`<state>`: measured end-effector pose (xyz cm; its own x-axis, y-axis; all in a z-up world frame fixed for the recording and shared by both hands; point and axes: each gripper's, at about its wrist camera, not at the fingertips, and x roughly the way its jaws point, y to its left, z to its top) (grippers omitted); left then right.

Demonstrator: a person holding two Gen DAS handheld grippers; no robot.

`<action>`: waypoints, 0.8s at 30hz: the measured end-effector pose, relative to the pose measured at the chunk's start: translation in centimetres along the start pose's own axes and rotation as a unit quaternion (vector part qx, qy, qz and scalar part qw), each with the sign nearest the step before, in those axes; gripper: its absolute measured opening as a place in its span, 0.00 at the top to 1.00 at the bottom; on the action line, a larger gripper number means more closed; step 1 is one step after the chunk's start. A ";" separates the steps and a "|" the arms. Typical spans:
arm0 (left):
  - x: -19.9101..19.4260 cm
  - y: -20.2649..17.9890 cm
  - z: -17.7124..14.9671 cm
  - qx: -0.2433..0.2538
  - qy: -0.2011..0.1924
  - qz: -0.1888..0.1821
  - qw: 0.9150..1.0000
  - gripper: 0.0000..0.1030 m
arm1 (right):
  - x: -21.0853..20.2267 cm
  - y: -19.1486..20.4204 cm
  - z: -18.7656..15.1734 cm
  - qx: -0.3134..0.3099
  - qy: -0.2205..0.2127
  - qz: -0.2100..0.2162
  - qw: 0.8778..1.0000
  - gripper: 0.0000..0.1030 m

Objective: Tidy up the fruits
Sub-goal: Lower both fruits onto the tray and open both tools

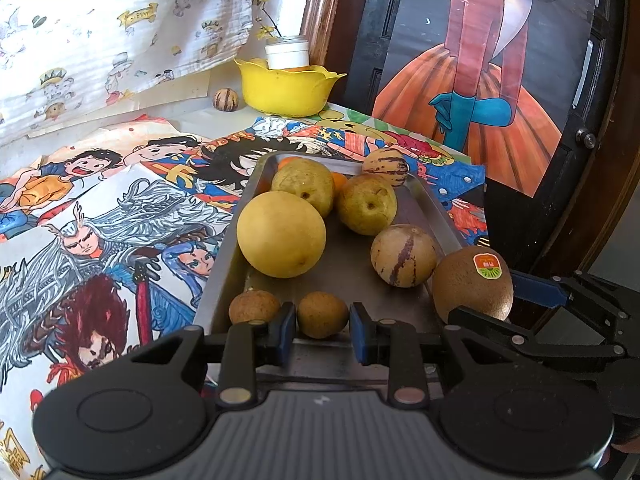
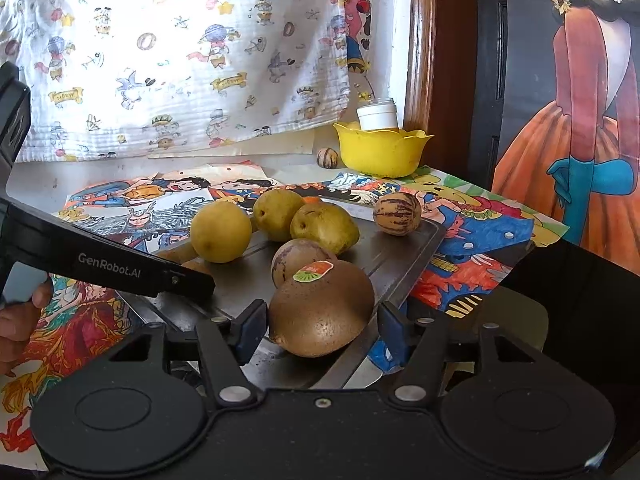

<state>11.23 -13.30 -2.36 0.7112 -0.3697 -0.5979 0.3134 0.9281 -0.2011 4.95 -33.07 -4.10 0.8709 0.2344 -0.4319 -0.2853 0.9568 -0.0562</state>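
A metal tray (image 1: 344,276) holds a big yellow round fruit (image 1: 280,234), two greenish pears (image 1: 366,204), a striped melon-like fruit (image 1: 402,256) and small brown fruits. My left gripper (image 1: 323,330) is shut on one small brown fruit (image 1: 322,314) at the tray's near edge; another (image 1: 254,306) lies just left of it. A stickered brown kiwi (image 2: 320,308) rests on the tray's near right rim (image 2: 384,256). My right gripper (image 2: 322,328) straddles it, pads a sliver off each side.
A second striped fruit (image 1: 385,166) sits at the tray's far rim. At the back, a yellow bowl (image 1: 288,88) holds a white jar (image 1: 287,54), with a small striped fruit (image 1: 225,99) beside it. Drawings cover the table; a dark painted panel stands right.
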 end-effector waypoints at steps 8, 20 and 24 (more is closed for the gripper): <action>-0.7 -0.3 0.1 -0.002 -0.005 -0.003 1.000 0.65 | -0.3 0.1 -0.4 0.009 -0.004 -0.011 1.000 0.35; -2.8 -0.5 0.5 0.000 -0.036 0.004 0.999 0.44 | -1.4 0.7 -0.2 0.034 -0.021 -0.033 0.999 0.19; -3.6 0.0 0.6 -0.004 -0.050 0.014 0.999 0.36 | -1.9 0.9 0.1 0.044 -0.026 -0.039 0.998 0.15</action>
<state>9.09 -12.03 0.28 0.7790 -0.3449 -0.5236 0.2874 0.9386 -0.1907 3.06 -32.63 -3.28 0.9089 0.1655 -0.3828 -0.1820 0.9833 -0.0069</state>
